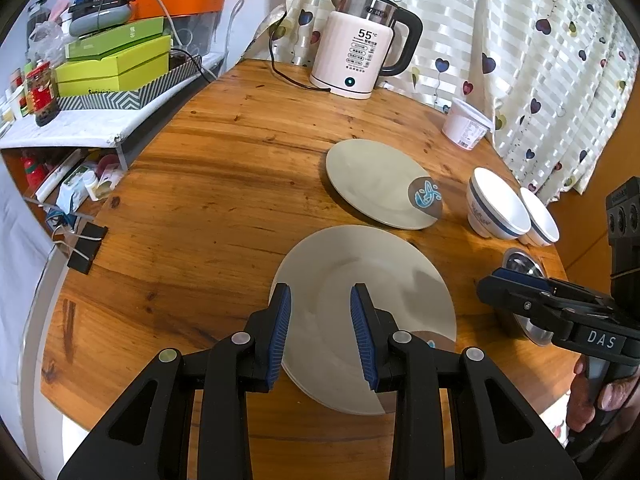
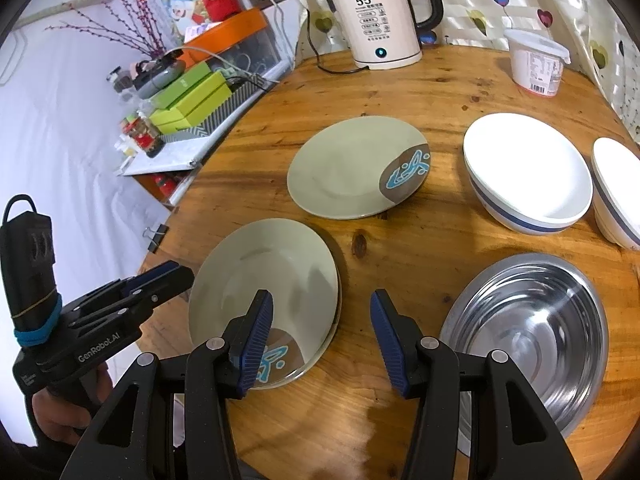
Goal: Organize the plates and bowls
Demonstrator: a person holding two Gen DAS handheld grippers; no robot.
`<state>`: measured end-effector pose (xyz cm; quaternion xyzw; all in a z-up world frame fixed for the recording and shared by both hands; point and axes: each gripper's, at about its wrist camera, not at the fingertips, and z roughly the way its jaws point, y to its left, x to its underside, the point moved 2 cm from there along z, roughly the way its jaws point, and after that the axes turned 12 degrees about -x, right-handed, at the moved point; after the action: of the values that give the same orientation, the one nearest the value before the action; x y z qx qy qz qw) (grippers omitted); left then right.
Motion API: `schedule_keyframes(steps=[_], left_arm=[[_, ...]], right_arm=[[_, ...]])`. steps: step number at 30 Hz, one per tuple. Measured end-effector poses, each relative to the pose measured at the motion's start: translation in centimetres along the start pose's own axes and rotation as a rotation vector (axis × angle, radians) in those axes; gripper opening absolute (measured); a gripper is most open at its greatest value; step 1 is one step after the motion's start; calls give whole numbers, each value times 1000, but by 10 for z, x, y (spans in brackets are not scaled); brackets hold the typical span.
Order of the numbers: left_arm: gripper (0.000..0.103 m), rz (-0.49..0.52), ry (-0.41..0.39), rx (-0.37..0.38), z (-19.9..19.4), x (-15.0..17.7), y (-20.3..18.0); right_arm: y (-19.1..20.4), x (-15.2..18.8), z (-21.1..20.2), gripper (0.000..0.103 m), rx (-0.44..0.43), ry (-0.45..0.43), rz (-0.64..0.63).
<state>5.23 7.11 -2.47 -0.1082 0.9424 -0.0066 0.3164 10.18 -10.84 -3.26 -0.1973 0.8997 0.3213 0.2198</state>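
I've got the near plate [image 1: 362, 316] lying flat at the front edge of the round table [image 1: 224, 184], the second plate [image 2: 356, 168] just behind it, apart. My left gripper [image 1: 320, 334] hovers over the near plate, jaws parted, nothing pinched. My right gripper [image 2: 322, 342] is released too, jaws spread above bare wood between that plate and the steel bowl [image 2: 528, 332]. Two white bowls [image 2: 528, 172] sit side by side beyond the steel one. Kettle [image 2: 376, 12] and tub [image 2: 536, 60] stand at the back.
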Motion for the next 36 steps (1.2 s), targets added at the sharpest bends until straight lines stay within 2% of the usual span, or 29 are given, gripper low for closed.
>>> schedule_keyframes(steps=[13, 26, 36], left_arm=[[32, -4, 11, 20, 2, -1, 1], [32, 24, 21, 41, 13, -17, -9], [32, 43, 14, 57, 28, -46, -10]], right_arm=[[0, 1, -5, 51, -4, -14, 8], [-13, -7, -4, 50, 15, -30, 62], [-25, -27, 4, 43, 37, -56, 115]])
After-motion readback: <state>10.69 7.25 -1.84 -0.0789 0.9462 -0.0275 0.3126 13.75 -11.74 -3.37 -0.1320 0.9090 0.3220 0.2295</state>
